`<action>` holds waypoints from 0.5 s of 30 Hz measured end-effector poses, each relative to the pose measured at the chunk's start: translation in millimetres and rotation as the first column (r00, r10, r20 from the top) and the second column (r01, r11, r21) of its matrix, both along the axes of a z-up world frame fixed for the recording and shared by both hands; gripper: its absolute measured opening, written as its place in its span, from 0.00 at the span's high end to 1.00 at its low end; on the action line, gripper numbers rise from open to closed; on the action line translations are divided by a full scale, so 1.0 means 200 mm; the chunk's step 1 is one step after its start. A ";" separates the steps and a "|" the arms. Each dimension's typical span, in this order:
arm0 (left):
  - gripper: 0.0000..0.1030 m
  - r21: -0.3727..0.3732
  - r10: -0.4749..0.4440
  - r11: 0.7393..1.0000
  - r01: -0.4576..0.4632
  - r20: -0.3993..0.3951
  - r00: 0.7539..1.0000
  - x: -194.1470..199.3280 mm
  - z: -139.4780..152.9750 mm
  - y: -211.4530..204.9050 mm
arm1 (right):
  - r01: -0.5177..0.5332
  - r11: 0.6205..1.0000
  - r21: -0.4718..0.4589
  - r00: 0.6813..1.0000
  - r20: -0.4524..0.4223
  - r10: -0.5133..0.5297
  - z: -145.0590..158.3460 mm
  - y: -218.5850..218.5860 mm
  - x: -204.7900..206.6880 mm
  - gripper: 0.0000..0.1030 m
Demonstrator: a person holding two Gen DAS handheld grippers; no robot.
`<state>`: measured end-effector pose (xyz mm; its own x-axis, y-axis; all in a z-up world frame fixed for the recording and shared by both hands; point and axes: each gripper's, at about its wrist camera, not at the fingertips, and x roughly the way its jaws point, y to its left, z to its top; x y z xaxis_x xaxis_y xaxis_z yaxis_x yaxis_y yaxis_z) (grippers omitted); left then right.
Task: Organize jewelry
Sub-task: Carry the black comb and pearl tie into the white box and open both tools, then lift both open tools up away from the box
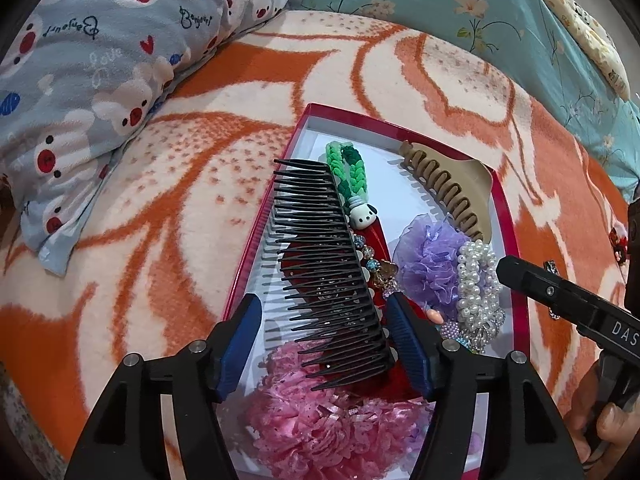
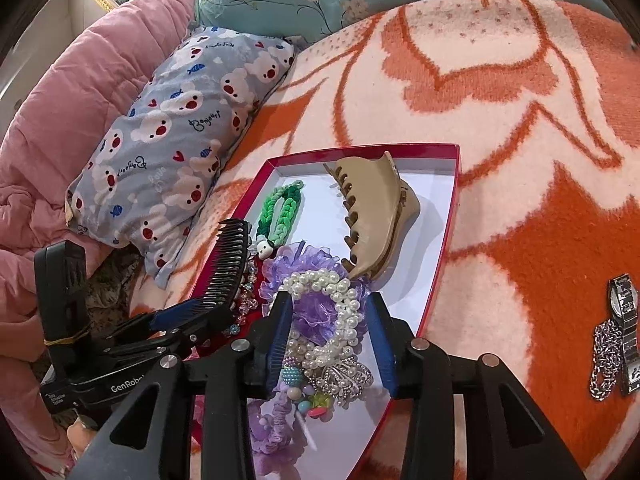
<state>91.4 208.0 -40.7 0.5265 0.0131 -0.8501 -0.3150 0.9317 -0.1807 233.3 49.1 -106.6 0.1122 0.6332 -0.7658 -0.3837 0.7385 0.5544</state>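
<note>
A red box (image 1: 400,122) with a white floor lies on an orange and cream blanket. A black comb (image 1: 320,264) rests in it on a pink scrunchie (image 1: 320,420) and beaded pieces. My left gripper (image 1: 323,304) stands open around the comb's near end, with a gap at the teeth side. My right gripper (image 2: 328,298) is open over a pearl band (image 2: 332,292) and purple scrunchie (image 2: 312,312), and the pads stand clear of the pearls. A beige claw clip (image 2: 376,216) and a green braided band (image 2: 280,208) lie further back in the box.
A watch (image 2: 624,320) and a silver chain (image 2: 604,360) lie on the blanket right of the box. A bear-print pillow (image 2: 172,140) and a pink quilt (image 2: 80,100) sit at the left. A teal floral pillow (image 1: 460,0) lies behind.
</note>
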 end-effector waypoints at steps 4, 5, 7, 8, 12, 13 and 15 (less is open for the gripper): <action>0.34 -0.003 0.000 1.000 0.000 -0.001 1.000 0.00 0.00 0.00 | 0.002 1.000 -0.001 1.000 0.001 -0.002 0.00 0.00 0.00 0.59; 0.33 -0.003 0.001 1.000 -0.001 -0.002 1.000 0.00 0.00 0.00 | 0.002 1.000 -0.001 1.000 0.001 -0.002 0.00 0.00 0.00 0.58; 0.32 -0.003 0.001 1.000 -0.001 -0.004 1.000 0.00 0.00 0.00 | 0.004 1.000 0.000 1.000 0.001 -0.004 0.00 -0.01 0.00 0.56; 0.32 -0.003 0.002 1.000 -0.002 -0.005 1.000 0.00 0.00 0.00 | 0.006 1.000 0.001 1.000 0.001 -0.006 0.00 -0.01 0.00 0.56; 0.27 -0.018 0.010 1.000 -0.010 0.001 1.000 -0.02 0.00 0.01 | 0.005 1.000 0.005 1.000 0.005 -0.005 0.01 -0.02 -0.01 0.51; 0.26 -0.025 0.013 1.000 -0.013 0.003 1.000 -0.02 0.00 0.02 | 0.005 1.000 0.008 1.000 0.005 -0.005 0.01 -0.02 -0.01 0.48; 0.25 -0.036 0.017 0.999 -0.017 0.009 1.000 -0.04 0.01 0.02 | 0.005 1.000 0.018 1.000 0.003 -0.005 0.02 -0.02 -0.02 0.44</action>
